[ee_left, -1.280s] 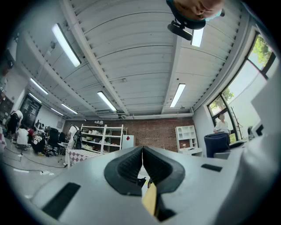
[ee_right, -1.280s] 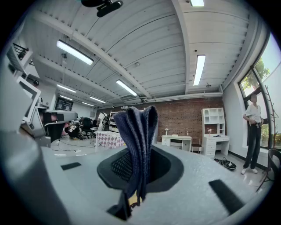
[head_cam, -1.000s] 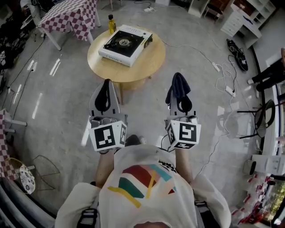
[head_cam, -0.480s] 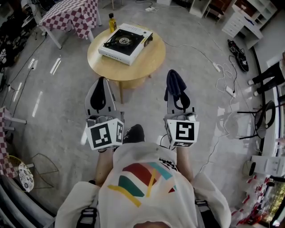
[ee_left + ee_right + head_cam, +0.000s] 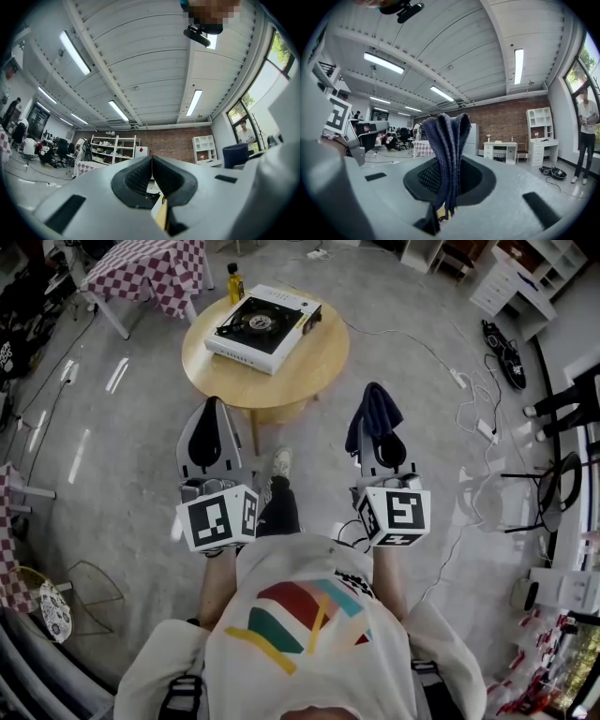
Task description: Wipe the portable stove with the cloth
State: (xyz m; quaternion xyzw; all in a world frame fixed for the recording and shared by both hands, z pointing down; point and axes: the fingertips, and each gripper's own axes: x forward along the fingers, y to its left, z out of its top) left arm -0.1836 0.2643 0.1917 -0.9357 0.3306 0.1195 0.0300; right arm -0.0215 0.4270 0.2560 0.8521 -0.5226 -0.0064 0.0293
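The portable stove (image 5: 263, 322), white with a black top and round burner, lies on the round wooden table (image 5: 319, 363) ahead of me in the head view. My right gripper (image 5: 377, 421) is shut on a dark blue cloth (image 5: 373, 413), which stands up in folds between the jaws in the right gripper view (image 5: 446, 154). My left gripper (image 5: 208, 415) is shut with nothing in it, its black pads pressed together (image 5: 151, 176). Both grippers hang short of the table's near edge, tilted upward.
A yellow bottle (image 5: 234, 283) stands on the table beside the stove. A checkered-cloth table (image 5: 150, 273) is at the back left. Cables (image 5: 469, 395) run over the grey floor to the right. A person stands at the far right (image 5: 583, 136).
The table and stove have slid slightly up in the view. Both grippers have shifted a little, and one of my feet now shows between them.
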